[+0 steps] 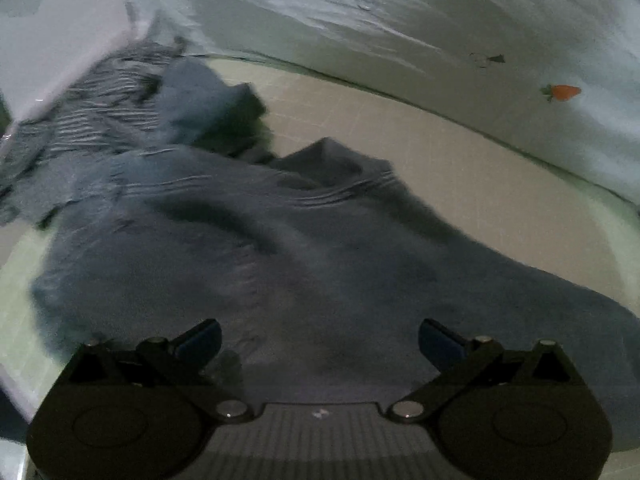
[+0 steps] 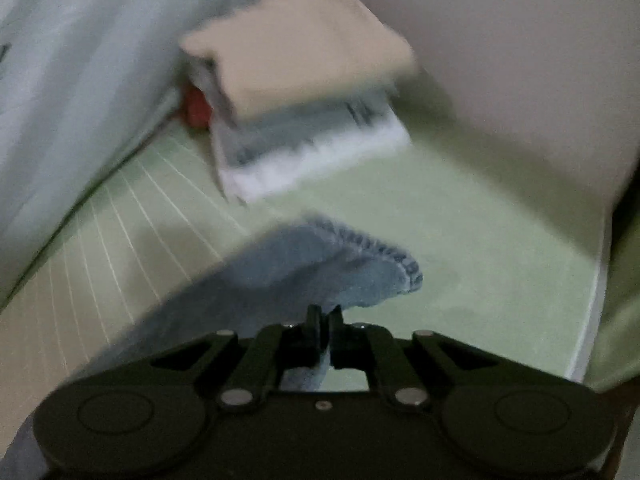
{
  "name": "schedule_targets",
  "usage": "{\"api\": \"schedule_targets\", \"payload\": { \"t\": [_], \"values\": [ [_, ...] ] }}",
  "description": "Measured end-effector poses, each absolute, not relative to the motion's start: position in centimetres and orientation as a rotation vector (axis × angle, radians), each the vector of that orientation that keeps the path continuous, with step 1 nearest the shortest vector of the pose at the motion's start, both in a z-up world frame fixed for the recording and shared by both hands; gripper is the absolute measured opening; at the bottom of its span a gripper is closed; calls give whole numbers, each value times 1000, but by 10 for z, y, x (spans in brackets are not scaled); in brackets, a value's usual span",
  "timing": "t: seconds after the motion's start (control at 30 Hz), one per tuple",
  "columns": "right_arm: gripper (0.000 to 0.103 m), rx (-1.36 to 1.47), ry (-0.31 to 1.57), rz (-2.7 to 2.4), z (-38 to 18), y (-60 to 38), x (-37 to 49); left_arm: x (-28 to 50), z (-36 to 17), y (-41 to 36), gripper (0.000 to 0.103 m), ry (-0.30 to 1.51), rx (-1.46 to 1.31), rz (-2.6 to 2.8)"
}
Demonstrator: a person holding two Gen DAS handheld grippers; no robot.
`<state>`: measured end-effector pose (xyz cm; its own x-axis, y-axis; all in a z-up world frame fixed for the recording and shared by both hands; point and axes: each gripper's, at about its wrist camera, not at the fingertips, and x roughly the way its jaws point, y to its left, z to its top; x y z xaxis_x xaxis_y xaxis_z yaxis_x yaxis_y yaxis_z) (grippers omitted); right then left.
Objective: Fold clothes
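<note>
Gripper on my right (image 2: pixel 325 322) is clamped on the hemmed edge of the blue garment (image 2: pixel 320 264); my left gripper (image 1: pixel 320 338) hangs wide open, empty, just above the garment. Soft, limp, light cloth: best pinched at hems and corners.

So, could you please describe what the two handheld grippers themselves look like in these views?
Both are matte black. The left gripper has blue pads on its fingertips, angled linkage arms with silver pivot screws, round housings and a ribbed centre plate. The right gripper shares that build, its narrow fingers black.
</note>
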<state>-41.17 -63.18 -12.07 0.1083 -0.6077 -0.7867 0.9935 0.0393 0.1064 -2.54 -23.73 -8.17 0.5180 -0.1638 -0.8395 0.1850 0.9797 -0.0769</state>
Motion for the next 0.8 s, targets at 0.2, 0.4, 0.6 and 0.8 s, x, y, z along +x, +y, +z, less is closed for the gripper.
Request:
{"api": "schedule_targets", "payload": {
  "t": [0.2, 0.4, 0.6, 0.8],
  "values": [
    [13, 712, 714, -1356, -131, -625, -406, -43, -90, -181, 103, 1054, -146, -75],
    [54, 799, 649, -1295, -136, -604, -388, -46, -86, -116, 103, 1035, -287, 60],
    [59, 884, 649, -1189, -145, -568, -357, -34, -84, -49, 103, 987, -551, 122],
    [61, 890, 668, -1121, -145, -529, -326, -16, -102, -8, 103, 941, -887, 107]
  ]
}}
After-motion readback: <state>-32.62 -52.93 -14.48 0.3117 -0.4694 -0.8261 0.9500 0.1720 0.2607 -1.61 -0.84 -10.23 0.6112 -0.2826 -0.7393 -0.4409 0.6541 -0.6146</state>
